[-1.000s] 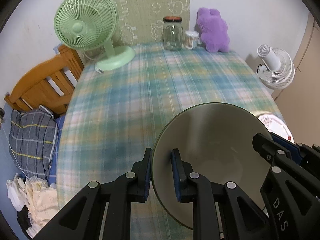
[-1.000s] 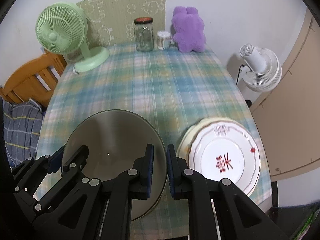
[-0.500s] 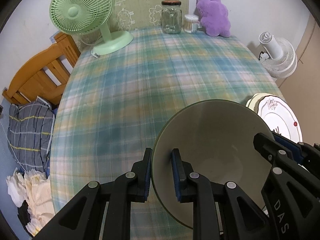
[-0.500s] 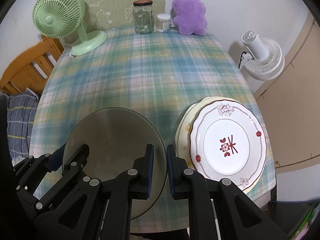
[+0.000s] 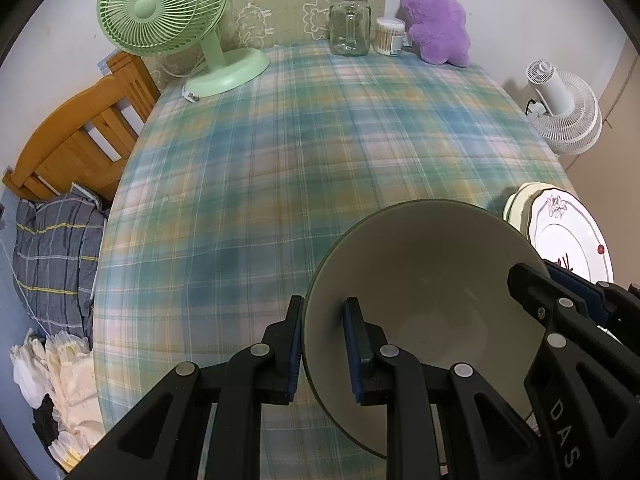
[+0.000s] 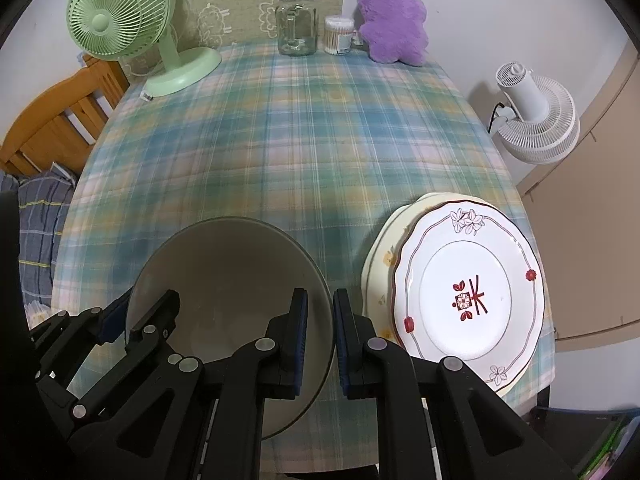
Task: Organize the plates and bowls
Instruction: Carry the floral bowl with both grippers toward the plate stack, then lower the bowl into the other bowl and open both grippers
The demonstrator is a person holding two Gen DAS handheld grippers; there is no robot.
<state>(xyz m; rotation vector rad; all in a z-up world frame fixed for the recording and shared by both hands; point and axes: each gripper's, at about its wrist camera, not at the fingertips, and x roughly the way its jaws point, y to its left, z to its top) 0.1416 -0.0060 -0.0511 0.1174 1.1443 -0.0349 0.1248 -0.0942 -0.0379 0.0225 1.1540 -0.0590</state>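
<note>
Bowl, grey ceramic [image 5: 420,280], clenched by both grippers [image 5: 320,344] [image 6: 320,336], has risen off plaid table [image 6: 280,140]; stacked floral plates [image 6: 468,292] untouched.

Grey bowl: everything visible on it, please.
The grey bowl is wide and deep, with a plain glazed inside and a thin dark rim; it looks ceramic and empty. It is tilted above the plaid tablecloth. The left gripper and right gripper each clamp opposite rim edges, jaws straddling the wall.
</note>
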